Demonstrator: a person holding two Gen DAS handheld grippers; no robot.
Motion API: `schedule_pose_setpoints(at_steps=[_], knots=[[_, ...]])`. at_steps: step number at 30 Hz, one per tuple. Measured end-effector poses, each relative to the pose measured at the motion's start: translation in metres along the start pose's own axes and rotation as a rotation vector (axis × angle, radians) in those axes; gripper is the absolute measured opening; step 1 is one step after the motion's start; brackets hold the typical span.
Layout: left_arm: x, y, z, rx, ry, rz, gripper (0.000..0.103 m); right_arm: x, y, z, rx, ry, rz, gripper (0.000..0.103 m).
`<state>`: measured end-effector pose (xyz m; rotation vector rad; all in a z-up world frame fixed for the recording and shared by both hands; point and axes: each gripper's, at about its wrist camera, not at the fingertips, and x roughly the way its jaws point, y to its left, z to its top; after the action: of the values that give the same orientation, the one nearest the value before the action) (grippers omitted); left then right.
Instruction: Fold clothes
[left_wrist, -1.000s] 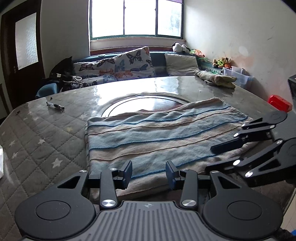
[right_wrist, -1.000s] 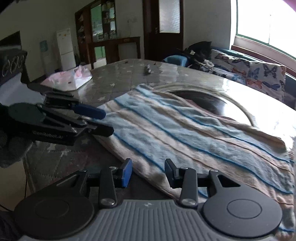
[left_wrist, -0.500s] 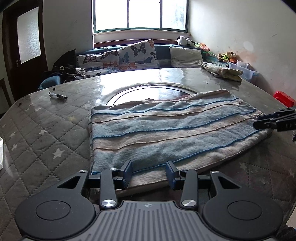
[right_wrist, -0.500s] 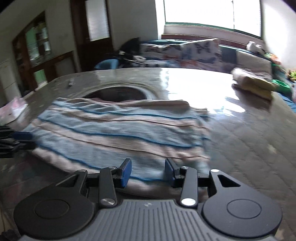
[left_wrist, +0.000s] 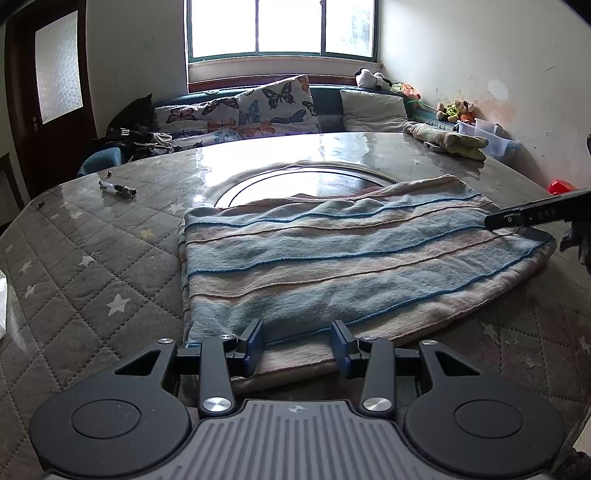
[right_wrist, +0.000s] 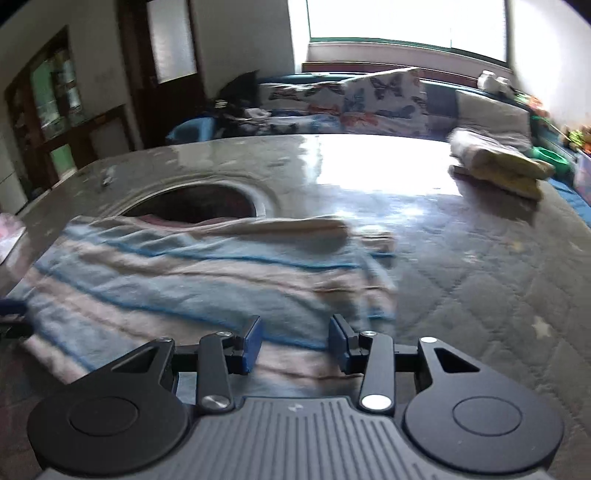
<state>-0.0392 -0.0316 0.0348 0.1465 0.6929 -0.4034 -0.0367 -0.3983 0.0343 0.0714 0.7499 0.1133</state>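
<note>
Since the earlier pictures the right tool (right_wrist: 294, 345) has swung from across the striped cloth (left_wrist: 332, 269) toward its right-hand end; in the left wrist view only one dark finger of it (left_wrist: 535, 215) now shows at the right edge, over that end of the cloth. The left tool (left_wrist: 297, 345) has kept its place at the near hem.

One round counter (left_wrist: 92, 258) with a quilted, star-printed cover under a glossy sheet fills both views. On it lies the one striped cloth, folded flat, blue and pale bands running side to side, its far edge reaching the dark circular inset (left_wrist: 306, 181) at the counter's middle. One folded yellow-green cloth (left_wrist: 447, 140) sits well apart at the far right rim. One small pen-like object (left_wrist: 117, 189) lies at the far left.

Both tools are partly open and hold nothing. The left tool's two blue pads (left_wrist: 255, 341) straddle the near hem. The right tool's pads (right_wrist: 253, 343) hang over the cloth's near right part; that view is blurred.
</note>
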Motion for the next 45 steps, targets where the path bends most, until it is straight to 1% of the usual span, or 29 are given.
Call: schedule_pose_setpoints(at_steps=[2,4,7,10,13,17,20,23,25,27,30,32,35,37,39,42,45], knots=[[0.001,0.000,0.000,0.001,0.002,-0.001,0.044,-0.002,-0.005,0.005,0.020,-0.003,0.007,0.039],[0.001,0.000,0.001,0.004,0.003,-0.002,0.044,-0.001,-0.003,0.013,-0.004,-0.013,-0.002,0.040],[0.002,0.000,0.001,0.002,0.004,-0.005,0.045,0.008,0.001,0.028,-0.026,-0.028,0.013,0.040],[0.001,0.002,0.001,-0.004,0.006,-0.007,0.045,0.028,0.004,0.043,-0.034,-0.015,0.029,0.040],[0.001,0.003,0.002,-0.011,0.008,-0.008,0.045,0.048,0.002,0.051,-0.027,0.005,0.026,0.040],[0.000,0.004,0.003,-0.022,0.010,-0.003,0.046,0.063,-0.010,0.059,0.026,0.006,0.015,0.040],[-0.006,0.010,0.004,-0.063,0.001,0.023,0.047,0.058,-0.010,0.061,0.041,-0.010,0.004,0.040],[-0.012,0.020,0.005,-0.126,-0.015,0.059,0.048,0.048,0.001,0.063,0.000,-0.025,0.019,0.044],[-0.014,0.025,0.004,-0.155,-0.016,0.091,0.051,0.042,0.011,0.063,-0.028,-0.026,0.045,0.046],[-0.015,0.029,0.003,-0.172,-0.018,0.142,0.059,0.038,0.023,0.063,-0.059,-0.025,0.071,0.046],[-0.014,0.037,0.001,-0.205,-0.006,0.175,0.059,0.031,0.042,0.064,-0.099,-0.028,0.113,0.046],[-0.012,0.043,-0.001,-0.236,0.014,0.169,0.059,0.028,0.055,0.065,-0.120,-0.027,0.147,0.046],[-0.010,0.049,-0.004,-0.260,0.027,0.147,0.057,0.023,0.074,0.065,-0.155,-0.022,0.191,0.046],[-0.009,0.051,-0.005,-0.273,0.032,0.125,0.049,0.019,0.089,0.065,-0.189,-0.018,0.222,0.046],[-0.010,0.053,-0.005,-0.281,0.031,0.094,0.036,0.017,0.103,0.064,-0.217,-0.013,0.247,0.046],[-0.011,0.054,-0.005,-0.289,0.028,0.078,0.029,0.018,0.122,0.064,-0.250,-0.002,0.277,0.046],[-0.013,0.056,-0.007,-0.298,0.021,0.066,0.028,0.025,0.141,0.066,-0.273,0.010,0.302,0.045]])
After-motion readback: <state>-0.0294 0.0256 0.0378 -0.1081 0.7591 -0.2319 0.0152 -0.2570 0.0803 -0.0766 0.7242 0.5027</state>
